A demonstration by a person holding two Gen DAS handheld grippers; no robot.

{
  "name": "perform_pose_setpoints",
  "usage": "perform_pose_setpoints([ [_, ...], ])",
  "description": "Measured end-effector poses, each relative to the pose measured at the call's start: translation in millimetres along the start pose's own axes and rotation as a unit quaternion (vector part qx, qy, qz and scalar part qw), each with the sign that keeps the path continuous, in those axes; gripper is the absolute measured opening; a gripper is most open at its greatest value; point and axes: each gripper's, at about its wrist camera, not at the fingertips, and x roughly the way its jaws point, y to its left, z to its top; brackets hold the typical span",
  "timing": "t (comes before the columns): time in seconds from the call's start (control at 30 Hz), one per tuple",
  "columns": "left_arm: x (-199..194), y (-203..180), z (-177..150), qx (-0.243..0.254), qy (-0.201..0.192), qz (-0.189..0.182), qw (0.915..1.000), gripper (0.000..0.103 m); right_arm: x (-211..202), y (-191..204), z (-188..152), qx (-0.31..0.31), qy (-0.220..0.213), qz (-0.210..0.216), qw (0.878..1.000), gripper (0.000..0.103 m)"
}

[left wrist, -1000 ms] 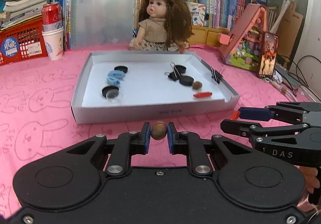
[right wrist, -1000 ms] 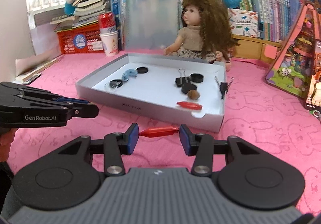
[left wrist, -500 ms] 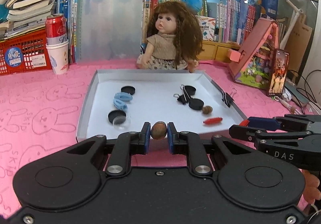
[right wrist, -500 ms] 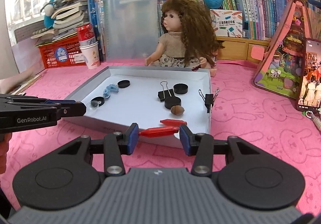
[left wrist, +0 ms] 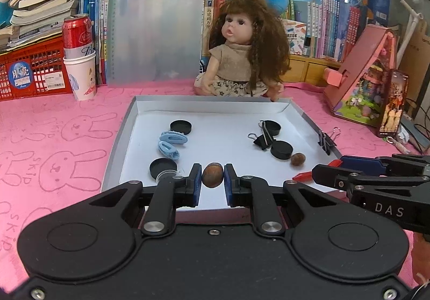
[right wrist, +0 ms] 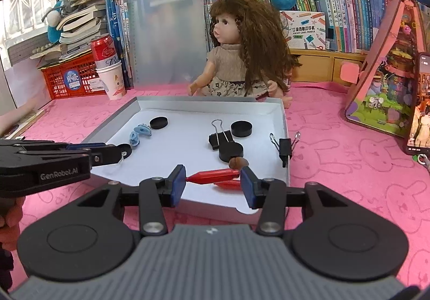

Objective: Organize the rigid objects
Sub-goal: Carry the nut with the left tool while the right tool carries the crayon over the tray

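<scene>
My left gripper [left wrist: 212,181] is shut on a brown nut [left wrist: 212,175] and holds it over the near edge of the shallow white tray [left wrist: 215,106]. My right gripper [right wrist: 213,184] is shut on a red pointed piece [right wrist: 213,175], held lengthwise over the tray's near right corner. In the tray lie black caps [left wrist: 181,127], two blue hair clips [left wrist: 168,144], a black binder clip [left wrist: 262,138], a second nut [left wrist: 298,159] and a second red piece [right wrist: 228,185]. Another binder clip [right wrist: 285,146] is clipped on the tray's right wall.
A doll [left wrist: 242,58] sits just behind the tray. A red can in a paper cup [left wrist: 79,58], a red crate [left wrist: 29,71] and a clear clipboard [left wrist: 156,25] stand at the back left. A pink toy house [left wrist: 368,79] stands at the right. Pink cloth covers the table.
Both grippers have moved forward and up towards the tray, each still holding its object; they now hang over the tray's near edge.
</scene>
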Motion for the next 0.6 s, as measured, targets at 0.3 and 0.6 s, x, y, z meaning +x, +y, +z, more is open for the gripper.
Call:
perform_pose_setpoints([
  [0.3,24.8,2.7,2.3,-0.011,0.005,0.011,0.9999,0.017,23.2,0.9,7.2,0.013,0.013,0.000,1.000,0.050],
  [0.6,44.3,4.0,5.7,-0.016,0.011,0.018,0.9996,0.017,45.0,4.4,12.7,0.021,0.018,-0.003,1.000,0.050],
])
